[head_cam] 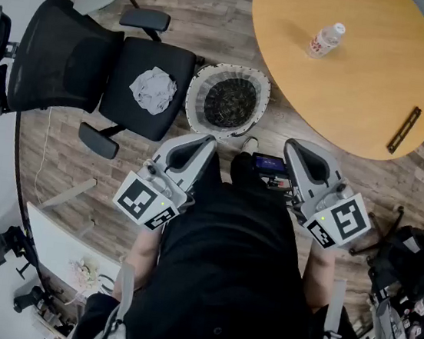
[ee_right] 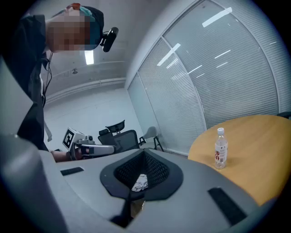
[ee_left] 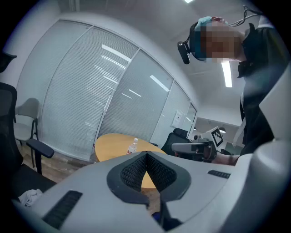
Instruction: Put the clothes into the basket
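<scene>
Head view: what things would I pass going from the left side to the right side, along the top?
Grey cloth on the black chair → basket → water bottle → dark stick

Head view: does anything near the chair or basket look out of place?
Yes: a crumpled light cloth lies on the seat of the office chair, not in the basket beside it. The bottle on the table stands upright; nothing is spilled.

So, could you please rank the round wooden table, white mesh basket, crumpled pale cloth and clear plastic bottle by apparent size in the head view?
1. round wooden table
2. white mesh basket
3. crumpled pale cloth
4. clear plastic bottle
</scene>
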Demonstrator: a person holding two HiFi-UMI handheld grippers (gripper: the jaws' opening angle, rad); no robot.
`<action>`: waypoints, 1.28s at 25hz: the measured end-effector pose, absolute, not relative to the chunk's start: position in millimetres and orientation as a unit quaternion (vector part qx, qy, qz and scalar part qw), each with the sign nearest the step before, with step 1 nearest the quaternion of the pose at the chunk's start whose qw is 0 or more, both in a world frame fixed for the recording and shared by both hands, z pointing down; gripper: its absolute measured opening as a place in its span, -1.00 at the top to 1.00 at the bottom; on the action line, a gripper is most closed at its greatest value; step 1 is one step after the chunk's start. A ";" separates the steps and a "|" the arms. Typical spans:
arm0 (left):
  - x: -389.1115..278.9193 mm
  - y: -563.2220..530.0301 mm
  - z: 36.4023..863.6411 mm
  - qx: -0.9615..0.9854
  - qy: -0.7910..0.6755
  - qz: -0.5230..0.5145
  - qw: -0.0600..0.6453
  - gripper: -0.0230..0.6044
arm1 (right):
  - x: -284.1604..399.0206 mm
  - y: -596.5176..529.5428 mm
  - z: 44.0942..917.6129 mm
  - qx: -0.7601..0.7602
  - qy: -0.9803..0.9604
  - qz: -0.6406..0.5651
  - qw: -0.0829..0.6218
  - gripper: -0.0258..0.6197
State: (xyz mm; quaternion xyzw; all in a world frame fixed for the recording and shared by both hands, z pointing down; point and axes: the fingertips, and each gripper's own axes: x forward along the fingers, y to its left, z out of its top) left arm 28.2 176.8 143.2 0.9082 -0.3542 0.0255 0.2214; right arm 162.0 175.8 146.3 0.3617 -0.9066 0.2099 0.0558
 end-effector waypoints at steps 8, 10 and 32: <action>22.7 179.8 147.6 0.906 -0.360 0.031 0.223 0.89 | 154.8 176.7 146.4 0.352 -0.908 0.223 0.041 0.87; 20.2 180.2 150.5 0.904 -0.361 0.032 0.226 0.89 | 151.8 176.4 149.0 0.352 -0.908 0.221 0.046 0.87; -49.8 165.8 171.9 0.896 -0.377 0.061 0.229 0.88 | 57.9 157.7 156.5 0.320 -0.914 0.240 0.059 0.87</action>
